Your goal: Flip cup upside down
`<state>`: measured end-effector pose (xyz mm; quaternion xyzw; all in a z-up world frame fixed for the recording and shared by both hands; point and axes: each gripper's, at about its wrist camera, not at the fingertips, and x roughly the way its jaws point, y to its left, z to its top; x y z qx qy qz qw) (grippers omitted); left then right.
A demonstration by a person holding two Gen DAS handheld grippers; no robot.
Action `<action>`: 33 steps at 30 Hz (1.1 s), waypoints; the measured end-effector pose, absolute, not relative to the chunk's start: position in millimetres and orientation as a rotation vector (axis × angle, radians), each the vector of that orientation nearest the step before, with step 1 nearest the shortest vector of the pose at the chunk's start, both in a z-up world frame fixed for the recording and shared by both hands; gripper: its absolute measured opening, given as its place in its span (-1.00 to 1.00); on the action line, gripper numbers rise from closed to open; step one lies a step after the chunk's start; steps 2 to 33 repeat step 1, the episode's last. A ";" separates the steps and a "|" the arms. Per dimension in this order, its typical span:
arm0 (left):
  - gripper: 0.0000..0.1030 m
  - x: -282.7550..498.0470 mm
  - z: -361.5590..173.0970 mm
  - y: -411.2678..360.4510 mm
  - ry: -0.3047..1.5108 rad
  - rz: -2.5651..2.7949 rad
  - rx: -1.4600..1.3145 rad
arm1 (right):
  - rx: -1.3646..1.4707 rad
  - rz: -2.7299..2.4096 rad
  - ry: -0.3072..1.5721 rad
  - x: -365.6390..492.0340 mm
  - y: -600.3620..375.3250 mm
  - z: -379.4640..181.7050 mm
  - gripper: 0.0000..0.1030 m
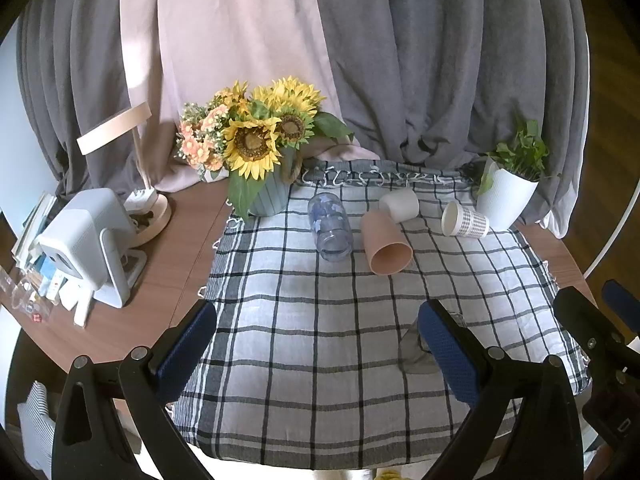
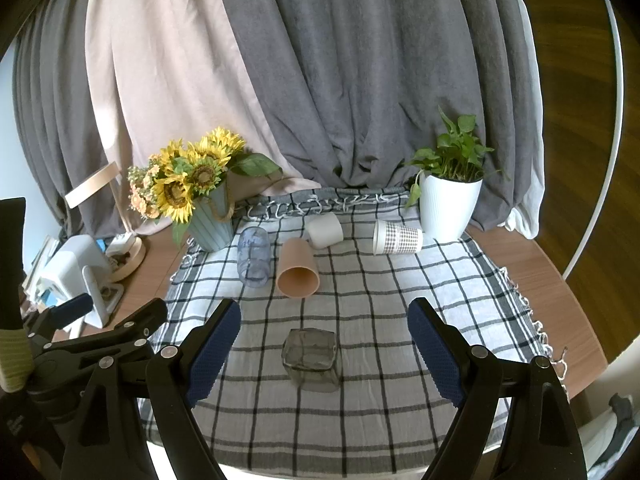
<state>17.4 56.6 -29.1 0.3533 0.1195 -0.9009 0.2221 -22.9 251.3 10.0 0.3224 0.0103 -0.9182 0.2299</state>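
Observation:
Several cups lie on their sides on a checked cloth (image 2: 360,320): a clear blue cup (image 2: 253,258), a pink cup (image 2: 298,270), a white cup (image 2: 325,231) and a checked paper cup (image 2: 396,237). A squarish clear glass cup (image 2: 313,360) stands on the cloth between the fingers of my right gripper (image 2: 325,356), which is open and apart from it. My left gripper (image 1: 318,354) is open and empty over the cloth; the glass cup (image 1: 414,350) shows partly behind its right finger. The blue cup (image 1: 330,226), pink cup (image 1: 386,246), white cup (image 1: 400,204) and paper cup (image 1: 464,220) lie beyond it.
A sunflower vase (image 2: 210,228) stands at the cloth's back left, a white plant pot (image 2: 448,208) at the back right. A white device (image 1: 84,240), a lamp base (image 1: 150,216) and clutter sit on the wooden table at left. Curtains hang behind.

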 end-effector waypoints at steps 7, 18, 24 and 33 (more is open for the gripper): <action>1.00 17.8 -29.0 57.4 0.329 -2.487 0.978 | 0.887 -2.527 0.030 -22.8 251.3 10.1 0.66; 1.00 17.8 -29.0 57.4 0.329 -2.487 0.978 | 0.887 -2.527 0.030 -22.8 251.3 10.1 0.66; 1.00 17.8 -29.0 57.4 0.329 -2.487 0.978 | 0.887 -2.527 0.030 -22.8 251.3 10.1 0.66; 1.00 17.8 -29.0 57.4 0.329 -2.487 0.978 | 0.887 -2.527 0.030 -22.8 251.3 10.1 0.66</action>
